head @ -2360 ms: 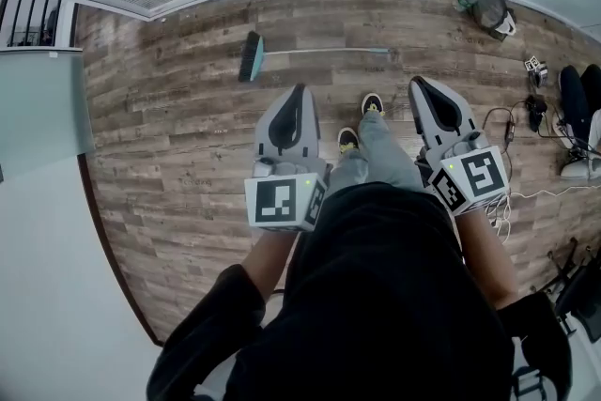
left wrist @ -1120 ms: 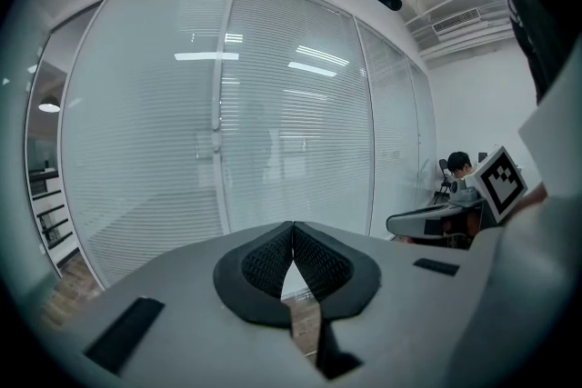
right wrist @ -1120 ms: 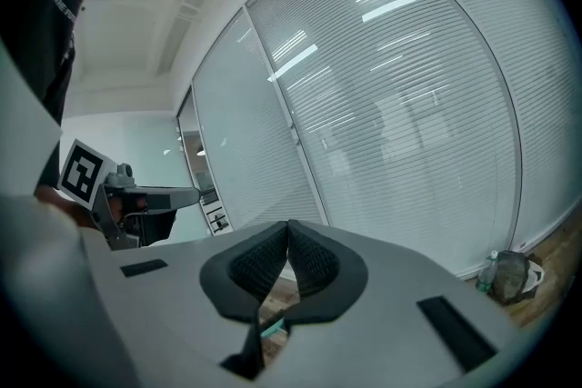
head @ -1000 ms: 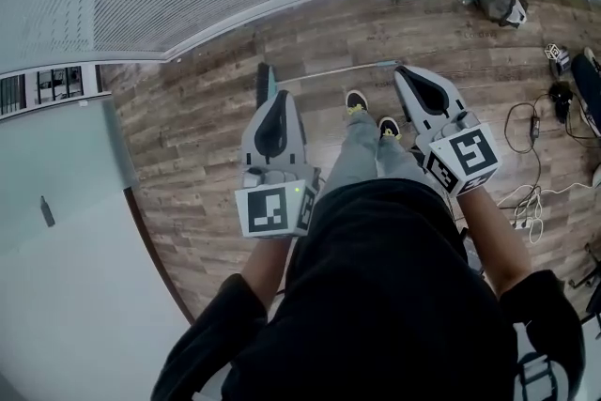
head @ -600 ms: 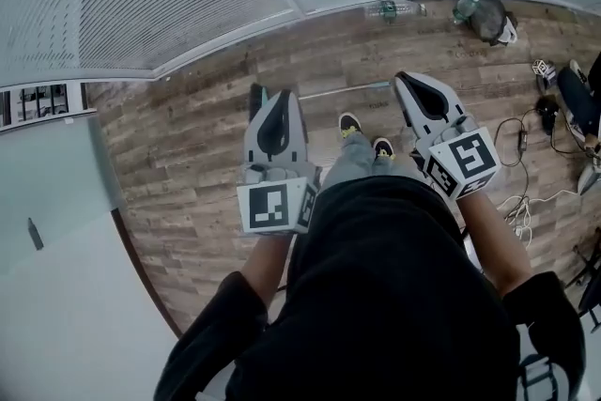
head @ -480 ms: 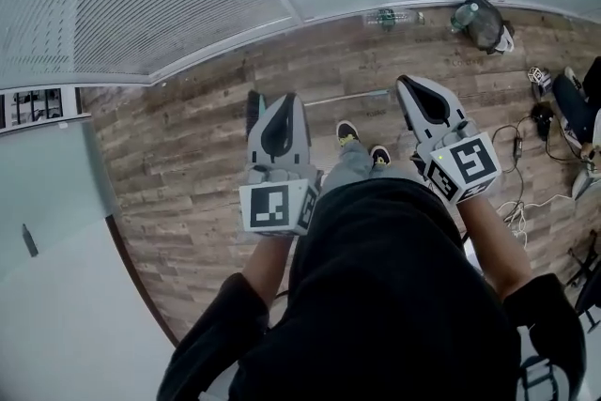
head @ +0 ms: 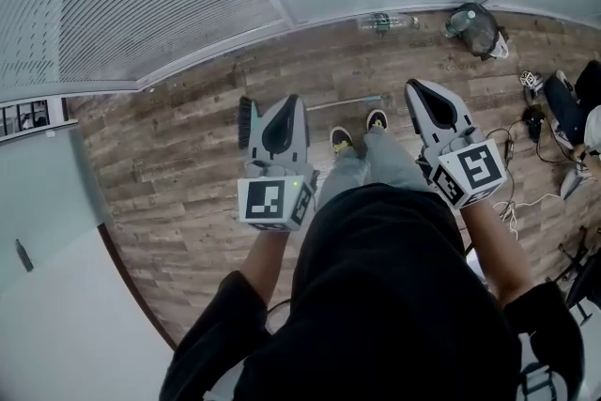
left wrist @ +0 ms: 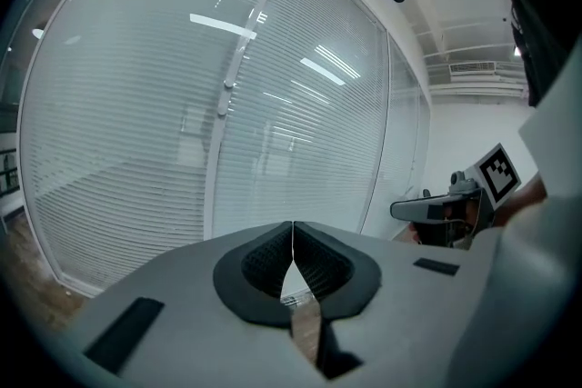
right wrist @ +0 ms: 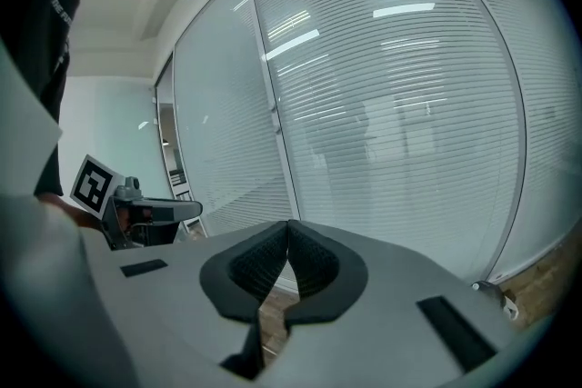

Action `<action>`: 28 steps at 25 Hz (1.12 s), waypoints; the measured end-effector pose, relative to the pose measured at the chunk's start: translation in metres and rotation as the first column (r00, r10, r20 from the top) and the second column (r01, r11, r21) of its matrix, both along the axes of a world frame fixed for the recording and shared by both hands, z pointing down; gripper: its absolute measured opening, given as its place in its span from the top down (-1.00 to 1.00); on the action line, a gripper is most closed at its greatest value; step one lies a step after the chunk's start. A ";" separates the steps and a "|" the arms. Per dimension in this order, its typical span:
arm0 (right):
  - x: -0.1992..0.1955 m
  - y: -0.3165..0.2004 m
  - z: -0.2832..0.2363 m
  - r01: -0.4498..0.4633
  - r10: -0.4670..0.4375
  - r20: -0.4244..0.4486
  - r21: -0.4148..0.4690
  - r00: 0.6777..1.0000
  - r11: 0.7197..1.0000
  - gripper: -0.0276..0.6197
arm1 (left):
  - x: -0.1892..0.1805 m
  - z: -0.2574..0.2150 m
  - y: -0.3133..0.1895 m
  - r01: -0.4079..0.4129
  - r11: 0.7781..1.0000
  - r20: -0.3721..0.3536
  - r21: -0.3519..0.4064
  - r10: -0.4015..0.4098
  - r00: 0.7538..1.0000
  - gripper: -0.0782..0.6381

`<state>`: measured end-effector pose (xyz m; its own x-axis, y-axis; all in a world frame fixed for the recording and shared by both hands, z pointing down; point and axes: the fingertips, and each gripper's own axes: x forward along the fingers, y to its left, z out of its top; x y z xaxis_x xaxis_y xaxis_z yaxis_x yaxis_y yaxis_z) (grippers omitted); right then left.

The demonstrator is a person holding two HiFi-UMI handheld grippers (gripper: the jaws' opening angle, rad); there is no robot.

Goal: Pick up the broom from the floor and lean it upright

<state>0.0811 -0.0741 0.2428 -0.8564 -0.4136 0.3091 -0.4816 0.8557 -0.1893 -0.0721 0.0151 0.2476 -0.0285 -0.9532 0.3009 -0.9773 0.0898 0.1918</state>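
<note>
The person has walked up to the dark-bristled broom with a thin grey handle (head: 246,119). It lies flat on the wood-plank floor (head: 188,183) just past the shoes (head: 342,138), its brush apparently part-hidden behind the left hand-held gripper (head: 289,103). That one and the right hand-held gripper (head: 416,89) are closed on nothing, so the jaws must open before any grasp.

The broom (head: 246,119) lies flat on the wooden floor (head: 178,174). Its dark brush head sits at the left. The thin pale handle runs right.
</note>
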 end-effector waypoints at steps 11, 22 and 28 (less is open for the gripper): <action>0.012 -0.096 0.039 -0.004 0.011 0.065 -0.098 0.998 0.995 0.86 | 0.031 0.054 -0.085 -0.142 0.961 0.083 -0.238 0.166 0.983 0.72; 0.010 -0.139 0.154 0.037 -0.032 0.023 -0.285 0.999 0.958 0.86 | 0.057 0.158 -0.146 -0.270 0.824 0.126 -0.498 0.377 0.918 0.72; -0.008 -0.120 0.182 0.050 -0.070 -0.045 -0.343 0.997 0.938 0.86 | 0.051 0.174 -0.153 -0.335 0.805 0.101 -0.489 0.434 0.895 0.72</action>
